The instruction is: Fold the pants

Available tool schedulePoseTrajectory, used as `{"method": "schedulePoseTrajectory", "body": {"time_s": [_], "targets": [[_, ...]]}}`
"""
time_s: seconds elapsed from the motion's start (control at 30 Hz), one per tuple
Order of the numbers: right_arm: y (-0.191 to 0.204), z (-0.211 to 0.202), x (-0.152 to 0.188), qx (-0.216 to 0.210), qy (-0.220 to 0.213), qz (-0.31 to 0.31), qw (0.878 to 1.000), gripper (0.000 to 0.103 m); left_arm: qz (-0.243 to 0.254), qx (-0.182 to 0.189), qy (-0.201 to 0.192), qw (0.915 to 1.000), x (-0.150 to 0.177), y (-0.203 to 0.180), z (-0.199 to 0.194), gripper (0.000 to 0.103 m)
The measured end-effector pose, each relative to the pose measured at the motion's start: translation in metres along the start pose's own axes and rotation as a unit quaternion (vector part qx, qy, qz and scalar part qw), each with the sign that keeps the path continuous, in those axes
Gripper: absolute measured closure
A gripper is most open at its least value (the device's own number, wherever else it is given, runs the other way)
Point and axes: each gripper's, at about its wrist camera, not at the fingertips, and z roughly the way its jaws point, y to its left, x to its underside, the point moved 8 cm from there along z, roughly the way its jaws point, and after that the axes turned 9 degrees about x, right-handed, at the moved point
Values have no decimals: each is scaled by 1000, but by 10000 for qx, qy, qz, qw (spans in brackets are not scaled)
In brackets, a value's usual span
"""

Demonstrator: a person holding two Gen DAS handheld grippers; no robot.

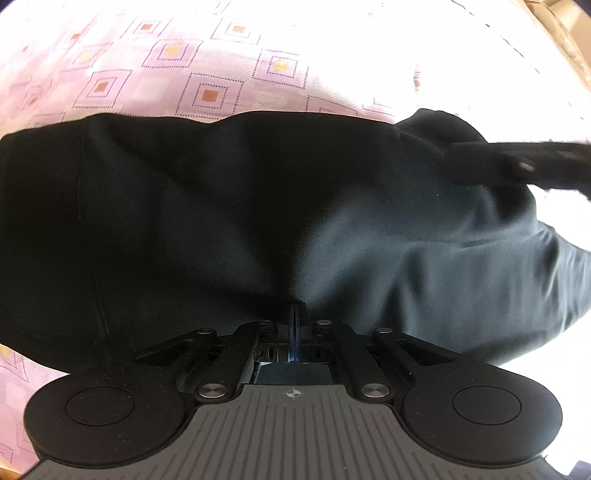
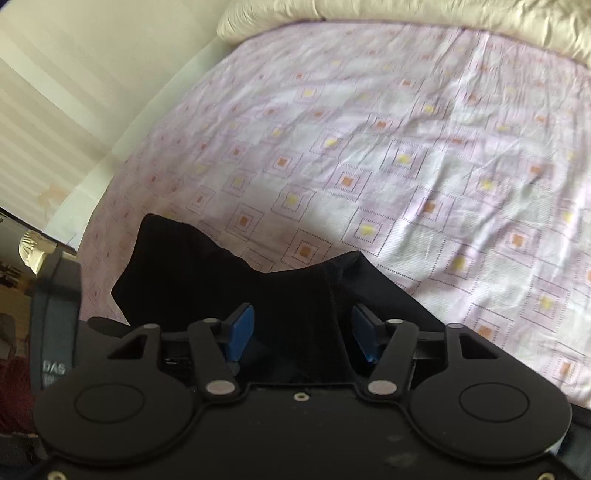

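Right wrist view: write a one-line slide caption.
Open right gripper straddles black pants on a patterned bedsheet.

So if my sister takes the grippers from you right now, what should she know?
Left gripper: fingers shut on the pants, pinching a bunched fold of the black cloth.
Right gripper: fingers open, one on each side of the cloth, not gripping it.
Pants: rumpled on the pink bedsheet, near its front edge; the pillow lies at the far end.
Done: probably part of a fold, but the dark cloth hides how far.
Left: close the right fingers on the cloth, then finish the fold and smooth it flat.
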Motion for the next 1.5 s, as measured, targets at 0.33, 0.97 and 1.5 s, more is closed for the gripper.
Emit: {"method": "schedulePoseTrajectory", "body": {"time_s": [0.33, 0.97, 1.5], "targets": [[-11, 56, -31, 678, 53, -259, 9973, 98, 876, -391, -209, 9952, 11, -29, -1, 100], [-31, -24, -18, 1356, -1234, 12, 9830, 67, 681, -730, -861, 9913, -7, -1, -50, 100], [-95, 2, 95, 2664, -17, 1019, 9585, 98, 497, -1788, -742, 9798, -24, 48, -38, 100]]}}
